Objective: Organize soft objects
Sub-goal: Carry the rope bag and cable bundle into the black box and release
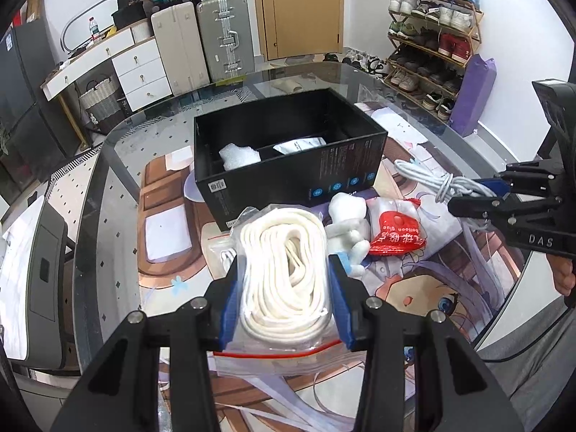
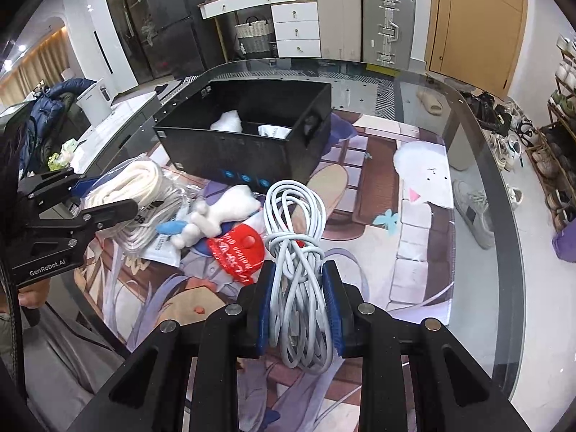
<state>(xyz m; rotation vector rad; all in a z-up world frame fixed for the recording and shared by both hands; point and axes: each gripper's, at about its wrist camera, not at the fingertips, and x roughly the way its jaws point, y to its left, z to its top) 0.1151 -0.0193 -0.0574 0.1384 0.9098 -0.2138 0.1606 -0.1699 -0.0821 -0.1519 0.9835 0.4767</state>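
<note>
Two loads are held at once: the left gripper (image 1: 284, 270) is clamped on a zip bag of white cord (image 1: 284, 262), and the right gripper (image 2: 298, 288) is clamped on a bundle of grey cable (image 2: 295, 252), both held above the table just in front of the black box (image 1: 288, 165). To finish well, each bundle should probably be carried over the near wall and lowered into a compartment before release, one at a time so the grippers do not collide. Both pairs of jaws stand narrowly apart, pads pressing their loads from either side. A white plush toy (image 1: 345, 226) and a red pouch (image 1: 396, 234) still lie on the printed mat (image 1: 414, 280) by the box.
</note>
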